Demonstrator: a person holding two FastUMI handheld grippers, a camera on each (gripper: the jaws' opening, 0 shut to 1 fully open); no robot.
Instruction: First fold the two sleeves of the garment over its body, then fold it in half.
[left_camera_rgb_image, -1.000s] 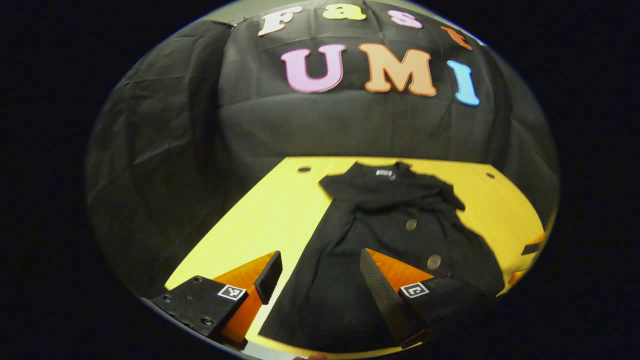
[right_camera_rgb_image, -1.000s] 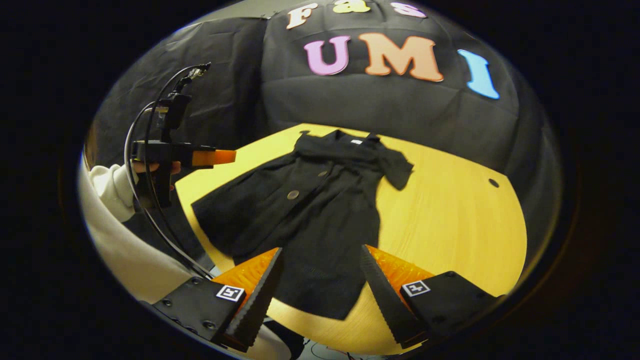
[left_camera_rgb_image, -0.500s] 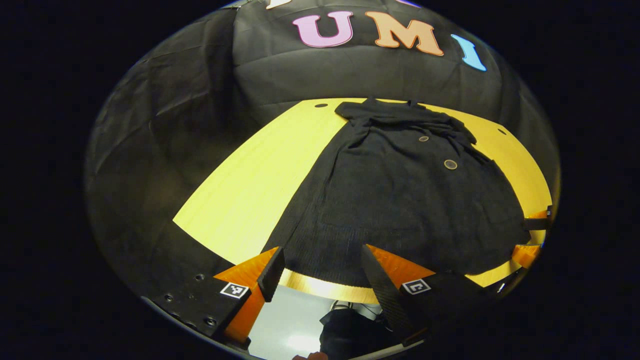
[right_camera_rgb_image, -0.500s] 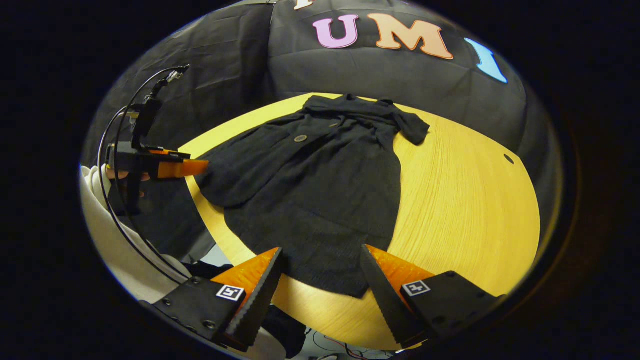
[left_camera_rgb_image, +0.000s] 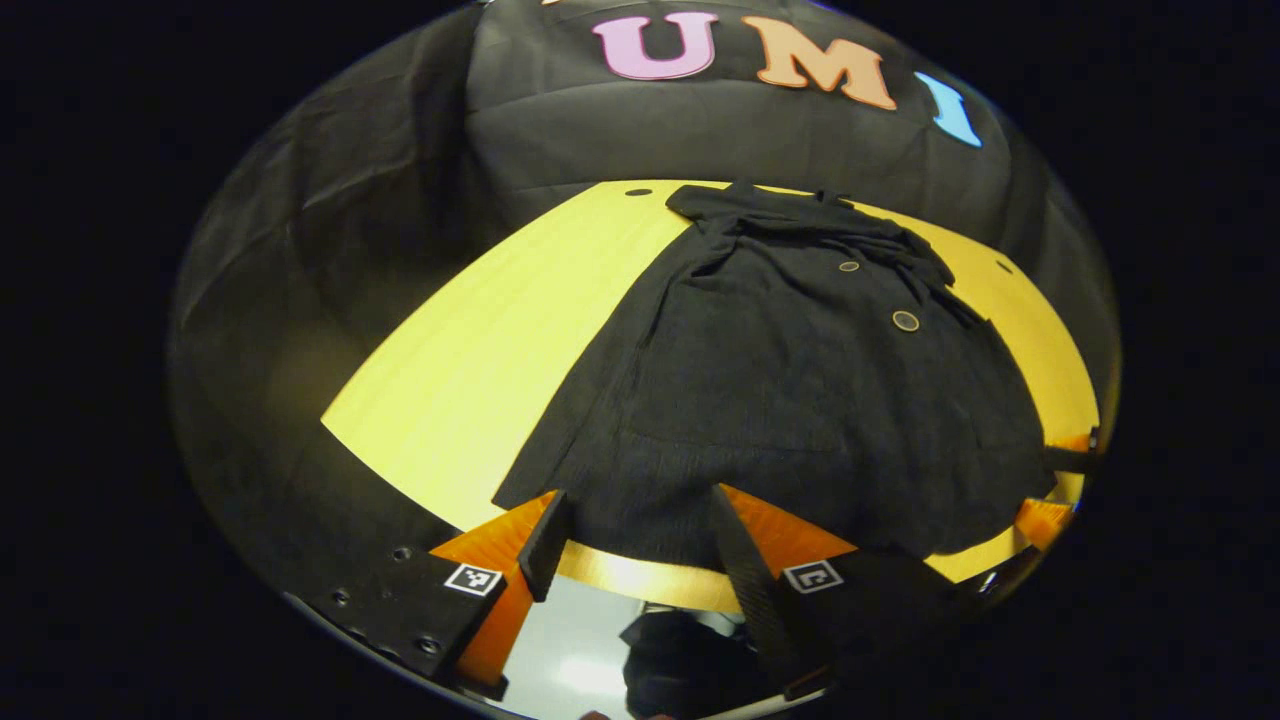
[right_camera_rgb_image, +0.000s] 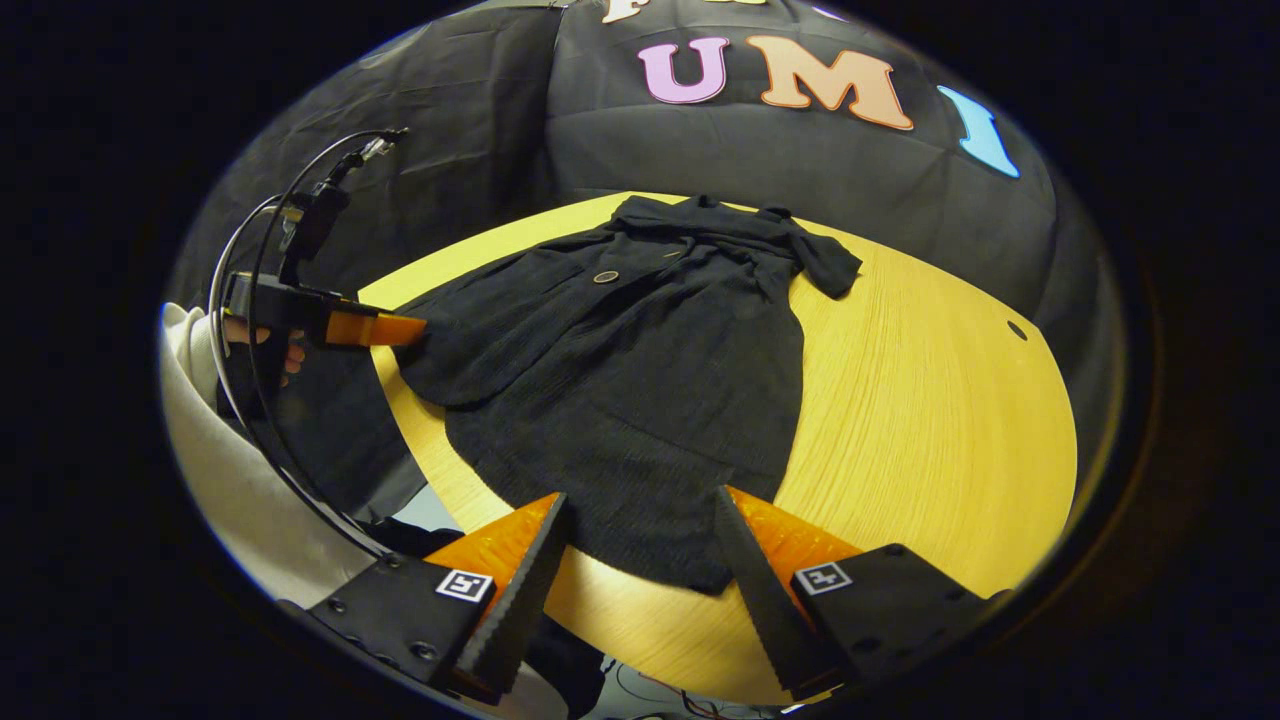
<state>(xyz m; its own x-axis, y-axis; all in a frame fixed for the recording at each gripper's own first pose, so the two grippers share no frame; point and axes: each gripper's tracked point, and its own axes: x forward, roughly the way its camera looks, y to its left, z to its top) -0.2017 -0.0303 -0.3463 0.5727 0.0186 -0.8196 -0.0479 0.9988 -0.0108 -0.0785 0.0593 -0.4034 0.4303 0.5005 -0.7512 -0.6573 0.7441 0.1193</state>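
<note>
A black button-front garment (left_camera_rgb_image: 800, 370) lies spread on the yellow table (left_camera_rgb_image: 480, 350), collar at the far side and hem at the near edge. My left gripper (left_camera_rgb_image: 632, 535) is open at the near edge, with the hem's left part lying between its fingers. In the right gripper view the garment (right_camera_rgb_image: 640, 350) fills the table's (right_camera_rgb_image: 930, 420) left half, and one short sleeve (right_camera_rgb_image: 825, 265) sticks out to the right below the collar. My right gripper (right_camera_rgb_image: 640, 540) is open just over the hem's right corner. The left gripper (right_camera_rgb_image: 370, 328) touches the garment's left edge there.
A hand (right_camera_rgb_image: 262, 345) in a white sleeve (right_camera_rgb_image: 235, 480) holds the left gripper, with cables (right_camera_rgb_image: 255, 260) looping above it. The table has small holes (right_camera_rgb_image: 1017, 330) near its far corners. Pale floor (left_camera_rgb_image: 570, 665) shows beyond the near table edge. The other gripper (left_camera_rgb_image: 1060, 490) sits at the hem's right end.
Both views have tipped down toward the table. The left gripper has come in to the hem, which now lies between its fingers. The right gripper has edged closer to the hem corner.
</note>
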